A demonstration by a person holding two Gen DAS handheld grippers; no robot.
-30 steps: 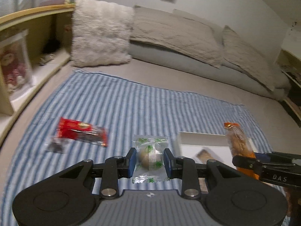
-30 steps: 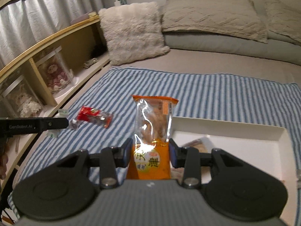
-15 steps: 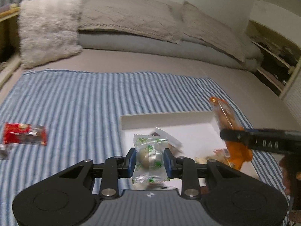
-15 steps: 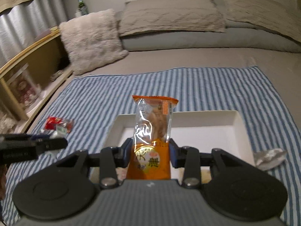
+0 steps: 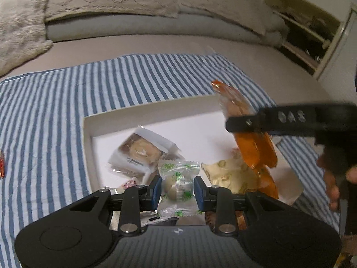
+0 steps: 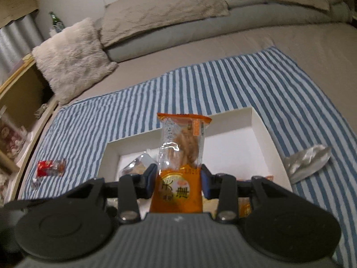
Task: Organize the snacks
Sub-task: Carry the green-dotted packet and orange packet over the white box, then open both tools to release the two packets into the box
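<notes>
Snacks hover over the white box (image 5: 88, 134): left gripper (image 5: 177, 188) clamps a green-printed candy (image 5: 177, 184), right gripper (image 6: 178, 184) pinches an orange packet (image 6: 180, 154). Released together, the packet at two o'clock might tip past the rim.

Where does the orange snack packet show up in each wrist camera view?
Left wrist: orange snack packet at right, clamped by the right gripper, over the white box.
Right wrist: packet at centre, upright.
Shared landmark: the white box.
</notes>
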